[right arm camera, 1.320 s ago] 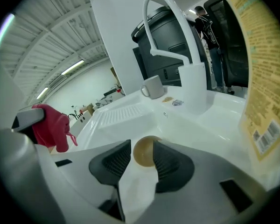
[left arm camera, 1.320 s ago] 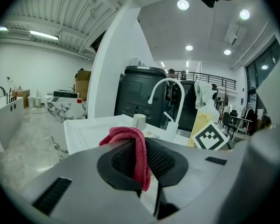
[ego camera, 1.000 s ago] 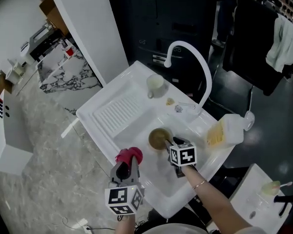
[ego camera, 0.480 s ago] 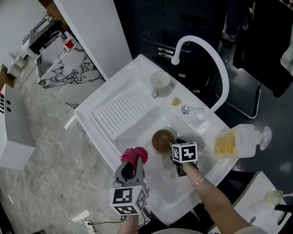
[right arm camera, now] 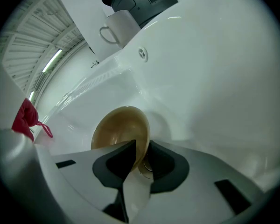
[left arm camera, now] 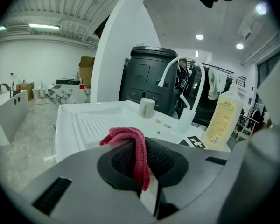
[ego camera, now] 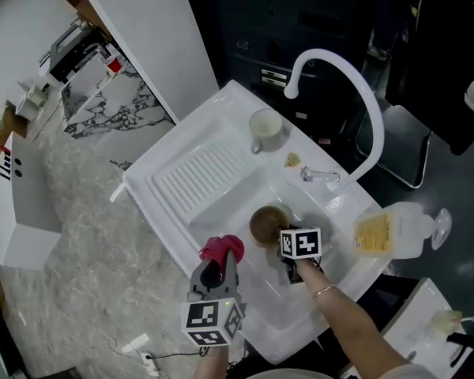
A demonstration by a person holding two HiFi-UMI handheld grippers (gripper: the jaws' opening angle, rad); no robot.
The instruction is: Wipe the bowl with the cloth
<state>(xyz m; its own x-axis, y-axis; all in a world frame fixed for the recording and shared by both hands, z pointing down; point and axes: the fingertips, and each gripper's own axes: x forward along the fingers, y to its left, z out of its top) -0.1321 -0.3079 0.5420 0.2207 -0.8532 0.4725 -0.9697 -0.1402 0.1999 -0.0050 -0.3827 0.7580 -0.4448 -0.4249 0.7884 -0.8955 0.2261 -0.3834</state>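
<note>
A brown bowl [ego camera: 265, 223] lies tilted in the white sink basin [ego camera: 257, 298]. My right gripper [ego camera: 280, 235] is at the bowl's near right side. In the right gripper view the bowl [right arm camera: 115, 127] has its rim between the jaws of my right gripper [right arm camera: 141, 156], which are closing, and the pads touch its wall. My left gripper [ego camera: 216, 267] hovers over the sink's front left edge, shut on a red cloth [ego camera: 222, 248]. Seen in the left gripper view, the cloth [left arm camera: 130, 141] hangs folded from the closed jaws of my left gripper [left arm camera: 143, 169].
The sink has a ribbed drainboard [ego camera: 201, 178] at its left. A white mug [ego camera: 265, 128] and a curved white faucet [ego camera: 362, 101] stand at the back. A yellow soap bottle [ego camera: 389, 233] lies at the right rim. Marble counter [ego camera: 87, 243] runs along the left.
Both grippers stay where they were beside the bowl. The head view has drifted a little, so the sink sits slightly further right and down.
</note>
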